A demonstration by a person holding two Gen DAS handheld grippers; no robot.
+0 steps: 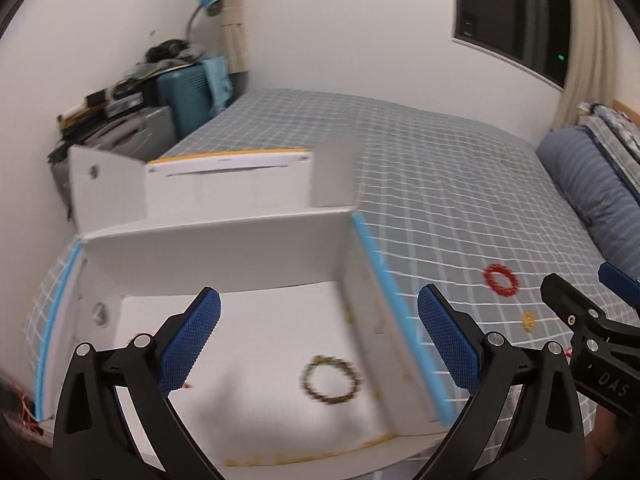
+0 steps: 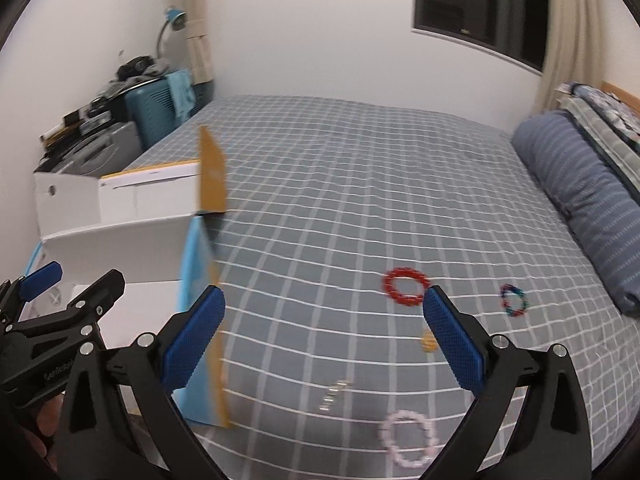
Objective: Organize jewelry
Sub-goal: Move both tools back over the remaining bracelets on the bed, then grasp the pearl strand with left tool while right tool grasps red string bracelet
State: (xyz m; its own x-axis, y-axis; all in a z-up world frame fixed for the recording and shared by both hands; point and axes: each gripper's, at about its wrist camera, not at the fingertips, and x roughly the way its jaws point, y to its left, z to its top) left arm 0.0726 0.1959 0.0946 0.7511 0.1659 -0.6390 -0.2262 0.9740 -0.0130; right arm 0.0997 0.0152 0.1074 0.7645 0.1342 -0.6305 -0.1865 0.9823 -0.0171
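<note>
A white cardboard box [image 1: 216,240] with blue edges stands open on the checked bed. A green-brown bead bracelet [image 1: 331,380] lies on its floor. My left gripper [image 1: 318,344] hovers over the box, open and empty. My right gripper [image 2: 324,340] is open and empty above the bedcover, to the right of the box [image 2: 120,248]. On the cover lie a red bracelet [image 2: 405,285], a dark multicoloured bracelet [image 2: 513,301], a pink bead bracelet [image 2: 408,438], a small orange piece [image 2: 428,342] and a silvery chain [image 2: 334,394]. The red bracelet [image 1: 500,279] and orange piece [image 1: 528,321] also show in the left wrist view.
A blue striped pillow [image 2: 588,200] lies along the bed's right side. Suitcases and piled clutter [image 1: 132,116] stand by the wall beyond the box, under a blue lamp [image 1: 208,6]. The box lid [image 1: 224,184] stands raised behind it. Each gripper shows at the edge of the other's view.
</note>
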